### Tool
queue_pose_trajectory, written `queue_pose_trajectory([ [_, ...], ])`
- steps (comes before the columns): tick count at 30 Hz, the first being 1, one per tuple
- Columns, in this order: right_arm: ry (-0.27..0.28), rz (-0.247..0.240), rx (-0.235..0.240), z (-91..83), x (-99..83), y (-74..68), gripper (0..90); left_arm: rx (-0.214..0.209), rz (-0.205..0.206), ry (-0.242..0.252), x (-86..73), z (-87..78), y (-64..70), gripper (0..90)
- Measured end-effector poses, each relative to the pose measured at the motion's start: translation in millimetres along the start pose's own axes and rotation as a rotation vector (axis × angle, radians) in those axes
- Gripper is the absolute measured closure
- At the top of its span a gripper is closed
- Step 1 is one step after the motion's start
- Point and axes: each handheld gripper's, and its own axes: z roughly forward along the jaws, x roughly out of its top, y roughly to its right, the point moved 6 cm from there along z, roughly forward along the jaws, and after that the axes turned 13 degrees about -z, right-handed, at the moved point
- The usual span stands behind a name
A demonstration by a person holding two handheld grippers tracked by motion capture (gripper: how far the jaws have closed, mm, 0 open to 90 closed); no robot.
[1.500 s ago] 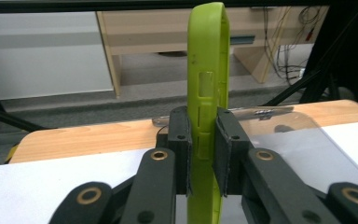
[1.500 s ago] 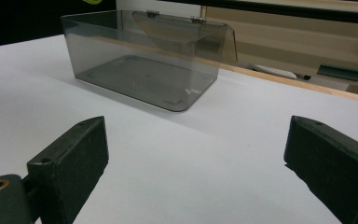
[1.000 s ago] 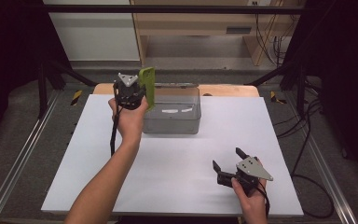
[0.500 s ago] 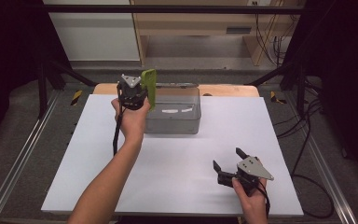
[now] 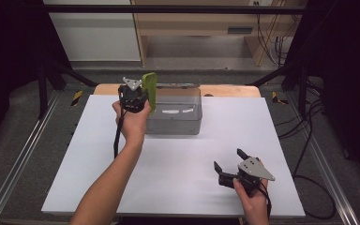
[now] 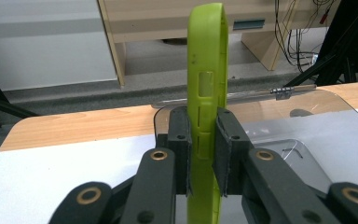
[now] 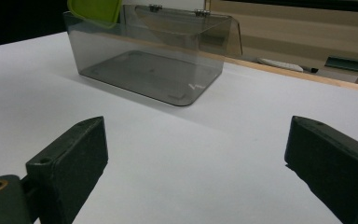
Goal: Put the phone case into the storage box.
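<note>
My left gripper (image 5: 140,96) is raised at the near-left corner of a clear grey plastic box (image 5: 176,110), shut on a lime green phone case (image 5: 149,90) held upright and edge-on. Seen from the left gripper view, that green case (image 6: 208,88) stands between the two pads, above the box's open rim (image 6: 279,135). My right gripper (image 5: 228,165) rests low at the table's near right, open with nothing between its jaws. From the right gripper view, the box (image 7: 151,56) stands ahead with its hinged lid open behind it, and the green case (image 7: 94,9) peeks over its top-left corner.
The white tabletop (image 5: 178,173) stretches between the box and my right gripper. A wooden strip (image 5: 225,90) runs along the far edge. Metal rails (image 5: 21,154) flank the table, and cables (image 5: 309,140) trail on the floor at the right.
The left gripper has drifted slightly right with the green case, toward the box's left side. The right gripper has stayed still and open.
</note>
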Motion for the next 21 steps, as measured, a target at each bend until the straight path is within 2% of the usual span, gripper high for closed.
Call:
queue_pose_trajectory([
  [8,-0.005,0.002,0.004,0.3,-0.2,-1.3,6.3,0.002,0.018,-0.008,-2.3,1.5,1.2,78.2],
  [21,-0.007,-0.002,0.009,0.4,-0.4,-1.8,6.2,0.013,0.010,-0.025,-8.0,5.8,-3.8,78.1],
])
